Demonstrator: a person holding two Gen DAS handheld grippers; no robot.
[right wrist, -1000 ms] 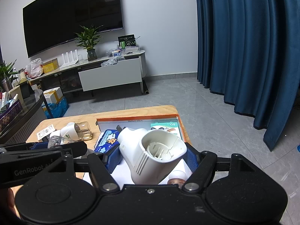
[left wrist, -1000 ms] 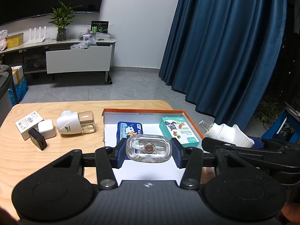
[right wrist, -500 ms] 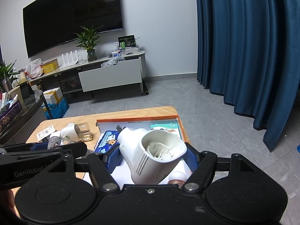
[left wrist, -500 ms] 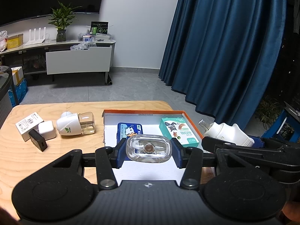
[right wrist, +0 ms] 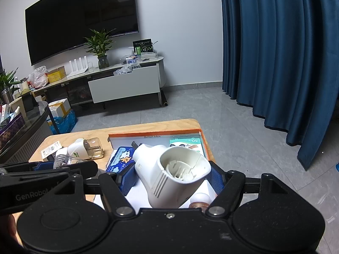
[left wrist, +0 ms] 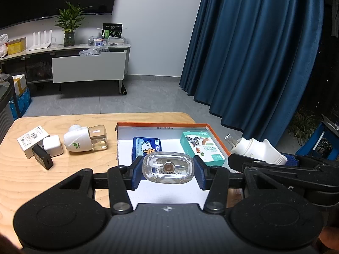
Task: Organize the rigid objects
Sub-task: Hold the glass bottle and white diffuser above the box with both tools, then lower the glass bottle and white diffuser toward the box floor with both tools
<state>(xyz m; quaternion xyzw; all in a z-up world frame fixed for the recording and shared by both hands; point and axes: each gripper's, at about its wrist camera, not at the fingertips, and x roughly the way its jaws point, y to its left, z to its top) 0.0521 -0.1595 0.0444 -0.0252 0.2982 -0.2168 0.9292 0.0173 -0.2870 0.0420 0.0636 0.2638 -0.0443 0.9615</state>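
On the bench (left wrist: 63,182), your left tool (left wrist: 168,167) clamps the clear bottle (left wrist: 168,166) and right tool (right wrist: 169,182) the white heater (right wrist: 175,177), both poised over the box (left wrist: 161,126), likely for dropping in.

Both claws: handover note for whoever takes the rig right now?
Left claw: shut on a clear bottle, held over the box.
Right claw: shut on a white plug-in heater, also over the box.
Done: blue tin and green packet lie in the box.
Left: assembled heater, white carton, white cube, black block on the table.
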